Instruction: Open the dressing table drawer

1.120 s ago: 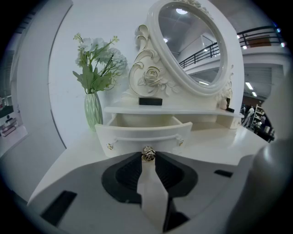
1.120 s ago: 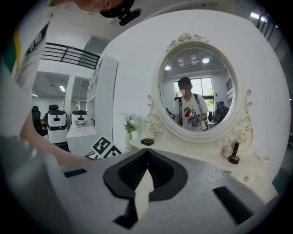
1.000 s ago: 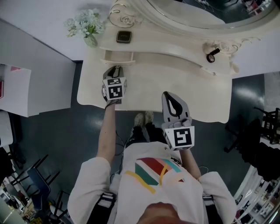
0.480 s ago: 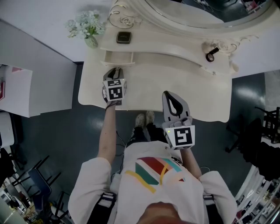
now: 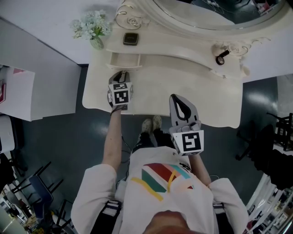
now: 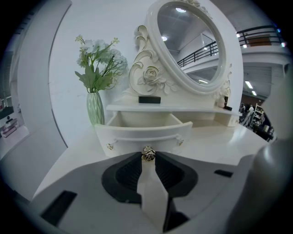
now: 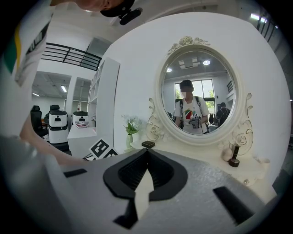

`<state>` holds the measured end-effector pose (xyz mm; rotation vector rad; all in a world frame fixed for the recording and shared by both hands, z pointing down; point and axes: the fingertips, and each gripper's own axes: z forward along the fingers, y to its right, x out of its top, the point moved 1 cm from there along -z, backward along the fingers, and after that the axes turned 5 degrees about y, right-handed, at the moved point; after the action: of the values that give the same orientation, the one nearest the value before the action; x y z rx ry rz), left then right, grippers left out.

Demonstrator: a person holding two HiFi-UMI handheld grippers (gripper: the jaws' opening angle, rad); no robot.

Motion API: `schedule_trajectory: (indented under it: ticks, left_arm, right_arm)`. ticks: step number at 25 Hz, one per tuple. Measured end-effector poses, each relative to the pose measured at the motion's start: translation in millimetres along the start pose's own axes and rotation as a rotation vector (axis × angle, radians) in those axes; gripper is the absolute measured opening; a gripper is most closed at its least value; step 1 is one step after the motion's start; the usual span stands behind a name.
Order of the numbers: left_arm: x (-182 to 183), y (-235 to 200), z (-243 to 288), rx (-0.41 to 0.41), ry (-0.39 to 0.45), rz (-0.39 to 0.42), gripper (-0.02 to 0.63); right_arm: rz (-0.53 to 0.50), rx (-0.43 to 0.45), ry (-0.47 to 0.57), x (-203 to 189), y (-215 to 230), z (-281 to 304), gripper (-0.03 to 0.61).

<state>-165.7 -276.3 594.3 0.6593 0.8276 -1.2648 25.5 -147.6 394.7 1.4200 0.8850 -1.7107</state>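
While the right gripper is being held closed and empty above the counter's front edge, the left gripper is being clamped on the gold knob of the drawer. That drawer is being presented pulled out at the counter's rear left, just beside the flower vase, below the mirror.
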Motion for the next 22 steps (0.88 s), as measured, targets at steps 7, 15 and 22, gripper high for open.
schedule_trajectory:
  ticks: [7,15,22]
  left_arm:
    - [3.5,-2.2,-1.7,0.01,0.011,0.01,0.087]
    - [-1.5,-3.5,0.6,0.016,0.011,0.019,0.087]
    - [3.9,1.6,-6.7,0.01,0.036,-0.032,0.089]
  right_arm:
    - [-0.001,-0.005,0.003,3.2,1.6,-2.0,0.0]
    - [-0.004,-0.001,0.007,3.9,-0.4,-3.6,0.0]
    - [-0.001,0.007,-0.012,1.9,-3.3,-5.4,0.0]
